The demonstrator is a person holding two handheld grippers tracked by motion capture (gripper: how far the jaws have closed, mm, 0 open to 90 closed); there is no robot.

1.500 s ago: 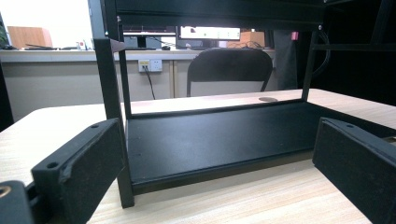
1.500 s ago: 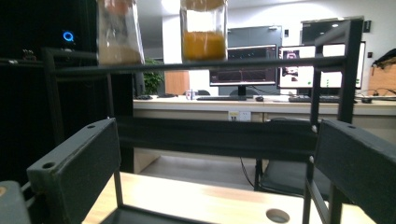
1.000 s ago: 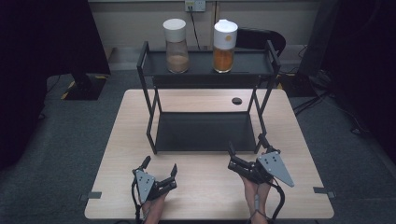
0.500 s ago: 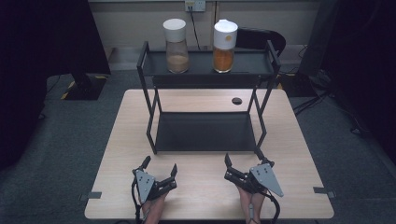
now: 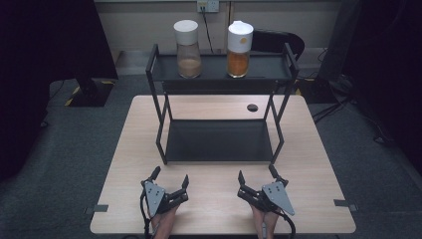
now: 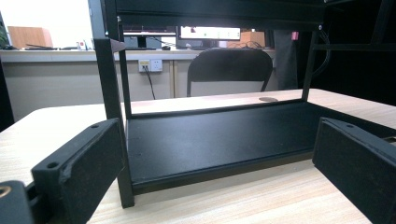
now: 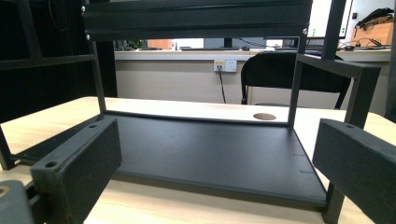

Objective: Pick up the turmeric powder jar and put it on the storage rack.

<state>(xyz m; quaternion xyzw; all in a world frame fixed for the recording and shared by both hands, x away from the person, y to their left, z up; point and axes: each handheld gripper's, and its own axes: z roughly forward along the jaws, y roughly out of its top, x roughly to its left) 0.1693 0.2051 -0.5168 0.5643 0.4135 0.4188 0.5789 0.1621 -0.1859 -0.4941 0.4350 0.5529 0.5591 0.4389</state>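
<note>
A black two-tier rack stands on the wooden table. Its top shelf holds a white-lidded jar of brown powder and a white-lidded jar of orange contents. The lower shelf is bare. My left gripper rests open near the table's front edge, left of centre, with nothing between its jaws. My right gripper is open too, right of centre and just in front of the rack's front right leg. Both point at the lower shelf.
A round dark cable hole sits in the tabletop behind the rack. A black chair and a wall socket lie beyond the far edge. Bare wood runs along the table's front and both sides of the rack.
My right gripper has drawn back toward the near edge of the table, away from the rack. The left gripper has stayed put.
</note>
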